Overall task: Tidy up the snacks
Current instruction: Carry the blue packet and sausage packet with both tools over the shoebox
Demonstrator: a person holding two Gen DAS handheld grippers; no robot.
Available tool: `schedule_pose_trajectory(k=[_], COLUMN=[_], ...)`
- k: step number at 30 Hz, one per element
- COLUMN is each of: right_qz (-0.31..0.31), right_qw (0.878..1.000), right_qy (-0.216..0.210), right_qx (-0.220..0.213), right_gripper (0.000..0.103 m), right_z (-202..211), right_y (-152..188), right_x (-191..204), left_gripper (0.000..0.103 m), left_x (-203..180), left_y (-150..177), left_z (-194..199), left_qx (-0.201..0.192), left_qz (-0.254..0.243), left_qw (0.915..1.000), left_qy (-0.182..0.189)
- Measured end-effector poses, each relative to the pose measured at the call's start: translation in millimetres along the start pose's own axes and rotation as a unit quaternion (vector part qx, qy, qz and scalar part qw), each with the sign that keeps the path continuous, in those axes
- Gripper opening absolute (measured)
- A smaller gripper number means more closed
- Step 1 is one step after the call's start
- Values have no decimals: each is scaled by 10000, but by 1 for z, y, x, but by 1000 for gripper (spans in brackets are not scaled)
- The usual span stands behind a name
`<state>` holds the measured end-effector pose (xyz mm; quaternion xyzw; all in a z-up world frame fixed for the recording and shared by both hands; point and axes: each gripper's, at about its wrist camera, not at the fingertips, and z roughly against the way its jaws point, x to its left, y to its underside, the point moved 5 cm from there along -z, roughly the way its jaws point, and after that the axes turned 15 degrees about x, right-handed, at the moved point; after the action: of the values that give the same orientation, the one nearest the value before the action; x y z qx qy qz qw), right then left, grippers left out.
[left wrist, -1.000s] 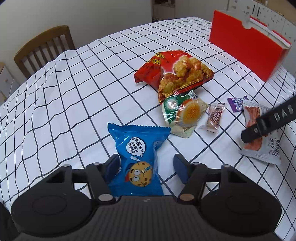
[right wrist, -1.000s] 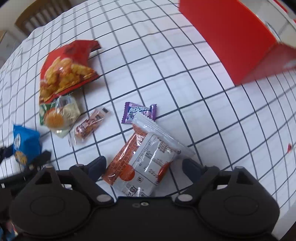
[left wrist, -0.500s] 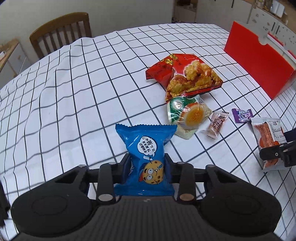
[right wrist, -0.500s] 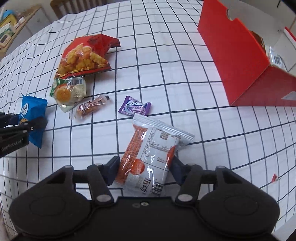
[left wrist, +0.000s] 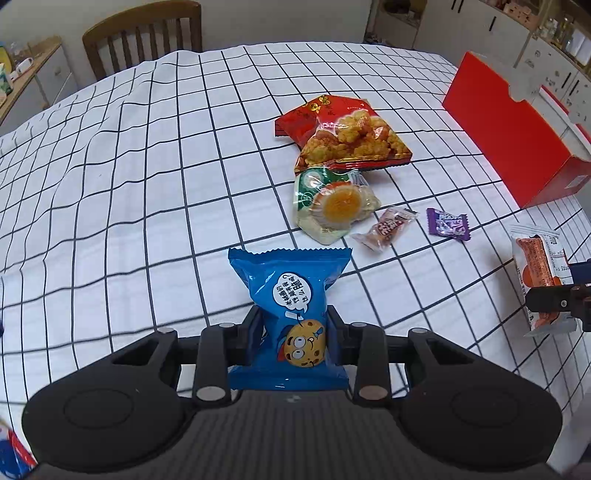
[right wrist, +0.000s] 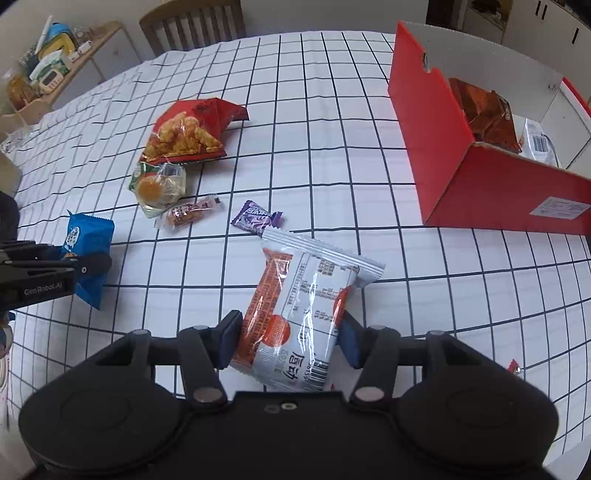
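While both packets sit lifted above checked tablecloth (left wrist: 147, 155), we note left gripper (left wrist: 293, 339) clamped on blue cookie packet (left wrist: 290, 295), right gripper (right wrist: 288, 339) clamped on silver-orange packet (right wrist: 306, 302). Red box (right wrist: 436, 125) far right; four snacks left on cloth.

Bare checked tablecloth (right wrist: 369, 206) lies open before the red box (right wrist: 436, 140); loose snack packets (right wrist: 177, 181) crowd its left.

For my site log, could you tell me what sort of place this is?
Most likely a home dining room or kitchen: a table in a checked cloth, a wooden chair behind it, and white cabinets at the back.
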<state>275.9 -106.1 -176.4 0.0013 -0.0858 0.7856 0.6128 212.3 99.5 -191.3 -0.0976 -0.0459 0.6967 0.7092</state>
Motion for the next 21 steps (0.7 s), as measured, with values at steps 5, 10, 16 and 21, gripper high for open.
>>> schedule_pose_trajectory(k=[5, 10, 16, 21], right_qz=[193, 340, 533, 620], right_qw=[9996, 9986, 9967, 9949], right_qy=[-146, -301, -399, -382], right_qx=[-142, -259, -466, -695], right_gripper=[53, 53, 53, 53], right_z=[18, 38, 65, 87], right_y=[6, 10, 11, 7], right_x=[-10, -24, -46, -72], left_gripper=[34, 34, 34, 34], left_x=[-15, -37, -71, -105], left_y=[7, 8, 2, -9], left_z=[19, 41, 64, 80], left_qx=[-82, -223, -366, -455], left_qz=[220, 327, 396, 419], left_qw=[9997, 9991, 9982, 9970], left_qy=[73, 139, 278, 465])
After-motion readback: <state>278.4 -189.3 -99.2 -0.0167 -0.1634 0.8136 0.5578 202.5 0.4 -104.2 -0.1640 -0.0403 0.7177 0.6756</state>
